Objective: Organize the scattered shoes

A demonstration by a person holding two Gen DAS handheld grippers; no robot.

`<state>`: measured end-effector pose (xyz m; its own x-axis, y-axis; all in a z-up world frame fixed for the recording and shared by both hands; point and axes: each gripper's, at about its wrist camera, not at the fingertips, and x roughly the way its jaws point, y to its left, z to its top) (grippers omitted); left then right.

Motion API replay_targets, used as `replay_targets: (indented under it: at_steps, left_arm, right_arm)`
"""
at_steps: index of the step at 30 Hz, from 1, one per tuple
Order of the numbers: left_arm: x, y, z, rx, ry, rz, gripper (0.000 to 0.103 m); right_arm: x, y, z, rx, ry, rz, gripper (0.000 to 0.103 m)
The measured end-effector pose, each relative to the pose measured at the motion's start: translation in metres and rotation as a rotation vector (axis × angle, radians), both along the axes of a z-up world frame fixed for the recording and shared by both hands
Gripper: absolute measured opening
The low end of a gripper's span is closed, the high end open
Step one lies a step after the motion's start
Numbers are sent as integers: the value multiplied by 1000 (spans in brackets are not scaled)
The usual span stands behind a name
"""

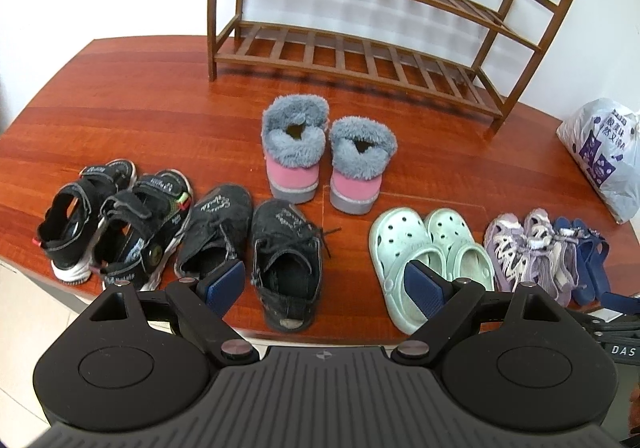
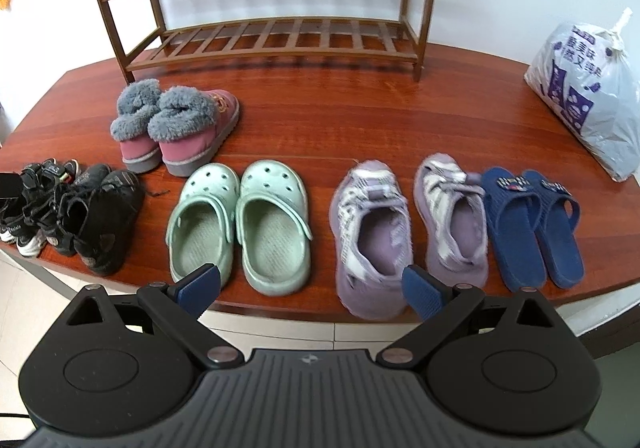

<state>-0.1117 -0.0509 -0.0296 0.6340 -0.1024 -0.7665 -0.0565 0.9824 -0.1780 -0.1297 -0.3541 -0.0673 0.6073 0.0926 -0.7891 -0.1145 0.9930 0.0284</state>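
A reddish-brown wooden table [image 1: 160, 96] carries six pairs of shoes and, along its far edge, an empty brown slatted wooden shoe rack [image 1: 360, 48] with several shelves. Five pairs sit in a row along the table's near edge: at the left end the black strapped sandals with white soles [image 1: 116, 224], beside them the worn black lace-up shoes [image 1: 256, 244], then the mint-green perforated rubber clogs [image 2: 240, 224], the lilac and white mesh sneakers [image 2: 408, 224], and at the right end the navy blue plastic slides [image 2: 536, 224], whose left slide touches the right sneaker. The pink ankle boots with grey fur cuffs [image 1: 324, 156] stand further in, between the row and the rack, heels toward the near edge. A knotted white plastic bag with purple print [image 2: 592, 100] lies near the table's right edge. The left gripper [image 1: 324, 288] hovers over the near edge with its blue-padded fingers spread wide, nothing between them, one black shoe below the gap. The right gripper [image 2: 312, 288] likewise hangs wide and empty, its pads over the left clog and left sneaker.
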Motion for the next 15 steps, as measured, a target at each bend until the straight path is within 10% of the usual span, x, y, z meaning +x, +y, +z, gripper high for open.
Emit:
replay_targets:
  at_steps: [15]
  left_arm:
    - [70,34,-10,1,35,-54,88]
  right_arm:
    - [69,52,-4,18,7,-2,99]
